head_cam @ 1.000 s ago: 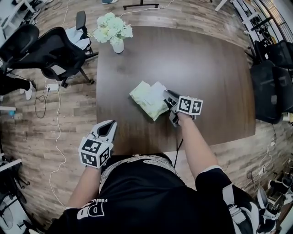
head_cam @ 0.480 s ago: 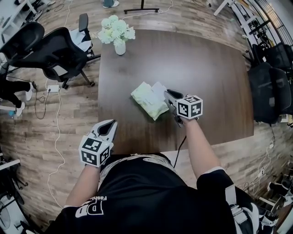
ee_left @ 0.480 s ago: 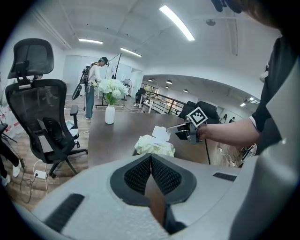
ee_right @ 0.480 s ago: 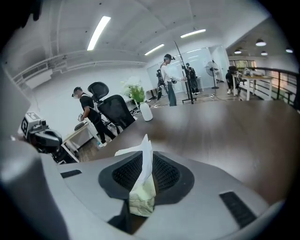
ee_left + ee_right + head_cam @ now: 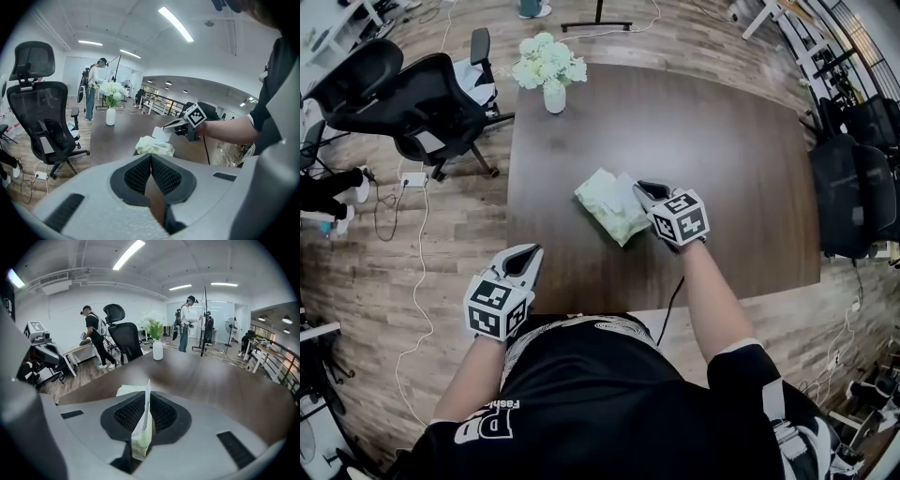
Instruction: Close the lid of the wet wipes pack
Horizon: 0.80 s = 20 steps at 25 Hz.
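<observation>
The pale green wet wipes pack [image 5: 605,204] lies on the dark table [image 5: 722,141], and its white lid flap [image 5: 626,183] stands up at the pack's right side. My right gripper [image 5: 642,187] has just been closing and now pinches that flap. In the right gripper view the thin lid [image 5: 148,404] sits edge-on between the pads, with the pack [image 5: 140,446] beneath. From the left gripper view I see the pack [image 5: 154,147], the raised lid [image 5: 161,134] and the right gripper [image 5: 166,126]. My left gripper [image 5: 530,251] hovers at the table's near edge, shut and empty [image 5: 151,157].
A white vase of flowers [image 5: 548,66] stands at the table's far left corner. Black office chairs [image 5: 422,103] sit left of the table, and more dark chairs [image 5: 853,178] on the right. People stand in the background beyond the table.
The right gripper rolled, rose a little and closed its jaws on the white lid flap, which now stands more upright. The left gripper stayed put.
</observation>
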### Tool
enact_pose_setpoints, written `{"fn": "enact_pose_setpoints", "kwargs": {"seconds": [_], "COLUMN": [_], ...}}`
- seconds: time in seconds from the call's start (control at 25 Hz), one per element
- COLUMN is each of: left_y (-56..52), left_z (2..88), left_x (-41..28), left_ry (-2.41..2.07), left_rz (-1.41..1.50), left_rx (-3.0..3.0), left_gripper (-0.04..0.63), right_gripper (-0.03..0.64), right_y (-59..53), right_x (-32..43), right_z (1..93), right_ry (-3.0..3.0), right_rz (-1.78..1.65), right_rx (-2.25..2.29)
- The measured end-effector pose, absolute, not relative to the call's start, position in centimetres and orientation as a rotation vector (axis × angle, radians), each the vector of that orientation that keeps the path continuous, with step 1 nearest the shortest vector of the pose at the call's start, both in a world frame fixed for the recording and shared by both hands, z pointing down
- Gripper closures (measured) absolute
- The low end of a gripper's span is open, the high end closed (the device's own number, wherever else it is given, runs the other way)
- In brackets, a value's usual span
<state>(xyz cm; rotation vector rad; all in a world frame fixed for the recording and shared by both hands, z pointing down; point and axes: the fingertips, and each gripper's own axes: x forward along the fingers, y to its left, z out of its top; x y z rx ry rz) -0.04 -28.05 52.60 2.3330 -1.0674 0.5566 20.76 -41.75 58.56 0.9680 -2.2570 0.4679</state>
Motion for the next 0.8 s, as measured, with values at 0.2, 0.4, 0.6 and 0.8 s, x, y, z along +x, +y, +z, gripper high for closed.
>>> {"fn": "enact_pose_setpoints", "kwargs": {"seconds": [0.2, 0.4, 0.6, 0.8], "left_y": [-27.7, -27.7, -27.8, -27.7], "left_z": [52.6, 52.9, 53.0, 53.0], "left_x": [-0.4, -0.7, -1.5, -1.6], "left_ry": [-1.078, -1.074, -1.089, -1.095], "left_rz": [0.542, 0.537, 0.53, 0.531], "left_rx": [2.329, 2.326, 2.314, 2.312], "left_gripper": [0.575, 0.575, 0.575, 0.575], "right_gripper": [0.586, 0.594, 0.592, 0.586], "right_y": [-41.0, -40.2, -39.4, -38.7], "right_x": [19.1, 17.7, 16.7, 16.0], "right_z": [58.2, 58.2, 58.5, 59.0], "right_ry": [-2.26, -2.26, -2.26, -2.262], "right_rz": [0.418, 0.382, 0.357, 0.358], "right_rx": [0.93, 0.915, 0.905, 0.894]}}
